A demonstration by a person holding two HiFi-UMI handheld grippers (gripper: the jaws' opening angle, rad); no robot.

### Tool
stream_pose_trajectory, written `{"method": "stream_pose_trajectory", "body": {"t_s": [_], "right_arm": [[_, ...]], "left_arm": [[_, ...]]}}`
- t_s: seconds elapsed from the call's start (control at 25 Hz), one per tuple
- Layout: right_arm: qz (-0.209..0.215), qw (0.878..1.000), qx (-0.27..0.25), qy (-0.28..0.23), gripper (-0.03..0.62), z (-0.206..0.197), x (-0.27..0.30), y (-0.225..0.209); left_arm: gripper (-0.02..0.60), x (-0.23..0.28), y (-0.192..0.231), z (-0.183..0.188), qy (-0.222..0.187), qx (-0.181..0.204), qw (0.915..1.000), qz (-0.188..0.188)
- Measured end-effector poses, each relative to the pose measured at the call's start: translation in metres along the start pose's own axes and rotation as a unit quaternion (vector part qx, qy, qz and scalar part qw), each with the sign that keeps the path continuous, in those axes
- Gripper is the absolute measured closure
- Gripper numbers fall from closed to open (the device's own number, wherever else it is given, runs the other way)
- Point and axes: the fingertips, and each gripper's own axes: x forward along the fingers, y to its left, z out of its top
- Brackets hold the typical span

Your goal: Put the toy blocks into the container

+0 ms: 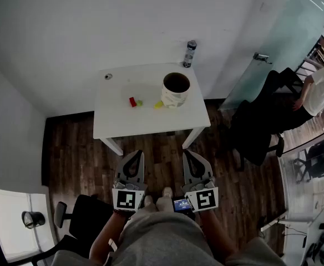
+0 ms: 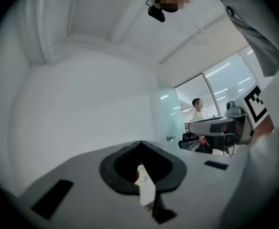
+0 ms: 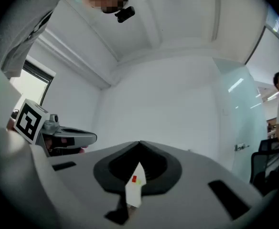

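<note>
Much too small, dark or cropped to read.

Too small for any shape: red block (image 1: 132, 101), green block (image 1: 140, 102), yellow block (image 1: 159, 105), the last just beside the cup (image 1: 176, 96), touching or not unclear. Dark inside the cup, contents unreadable. Unidentifiable small item (image 1: 108, 76) near the far left corner of the table (image 1: 117, 121). Cropped by the right edge: a person (image 1: 322, 88). Past the right gripper (image 3: 139, 143), only a table sliver with 2 specks, red and green; past the left gripper (image 2: 140, 143), a blurred pale sliver.

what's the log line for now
left gripper shut, empty | right gripper shut, empty | red block, green block, yellow block on table, outside container
</note>
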Motion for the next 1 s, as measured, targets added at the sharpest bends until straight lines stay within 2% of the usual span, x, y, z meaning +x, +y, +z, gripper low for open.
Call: {"method": "stream_pose_trajectory", "body": {"t_s": [0.52,0.72,1.0], "right_arm": [[0.036,0.999,0.013,0.014,0.588,-0.032,0.041,-0.08],[0.055,0.998,0.009,0.019,0.588,-0.042,0.065,-0.093],[0.063,0.997,-0.004,0.039,0.588,-0.055,0.11,-0.099]], "left_arm": [[0.575,0.072,-0.007,-0.012,0.018,0.01,0.9993,0.03],[0.575,0.089,0.005,-0.025,0.024,0.027,0.9986,0.04],[0.575,0.123,0.035,-0.04,0.027,0.019,0.9988,0.036]]}}
